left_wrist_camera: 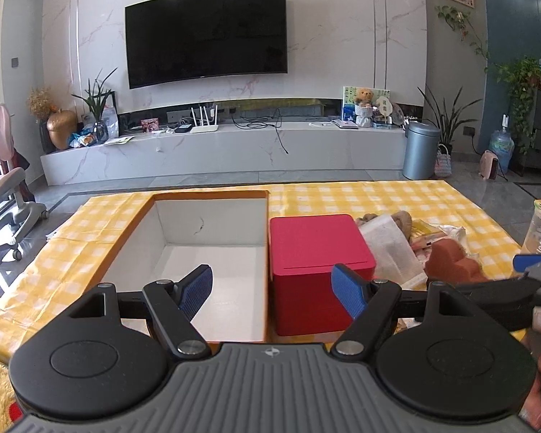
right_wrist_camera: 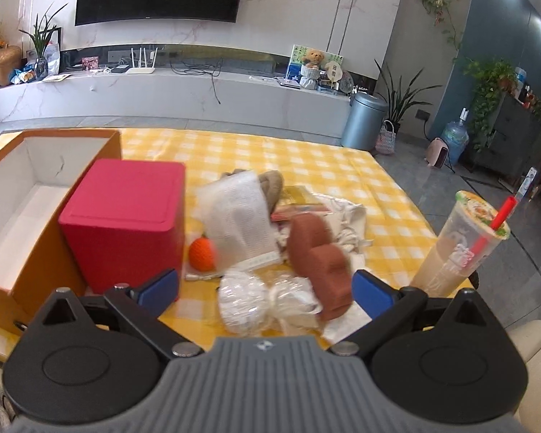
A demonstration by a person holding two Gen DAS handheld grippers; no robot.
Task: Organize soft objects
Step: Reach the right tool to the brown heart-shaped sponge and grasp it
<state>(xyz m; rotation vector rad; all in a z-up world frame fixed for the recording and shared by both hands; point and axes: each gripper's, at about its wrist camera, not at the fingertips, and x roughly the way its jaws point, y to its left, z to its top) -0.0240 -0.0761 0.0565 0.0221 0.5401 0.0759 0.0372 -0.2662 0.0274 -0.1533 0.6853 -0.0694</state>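
Note:
A heap of soft things lies on the yellow checked tablecloth. It holds a white mesh packet, a brown foam piece, crumpled clear plastic, an orange ball and white cloth. My right gripper is open just above the near edge of the heap, with the clear plastic and the brown foam between its fingers. My left gripper is open with nothing in it, over the seam between the open orange box and the red box.
A milk tea cup with a red straw stands at the table's right edge, close to my right finger. The red box sits tight against the orange box. A blue pad of my right gripper shows in the left wrist view.

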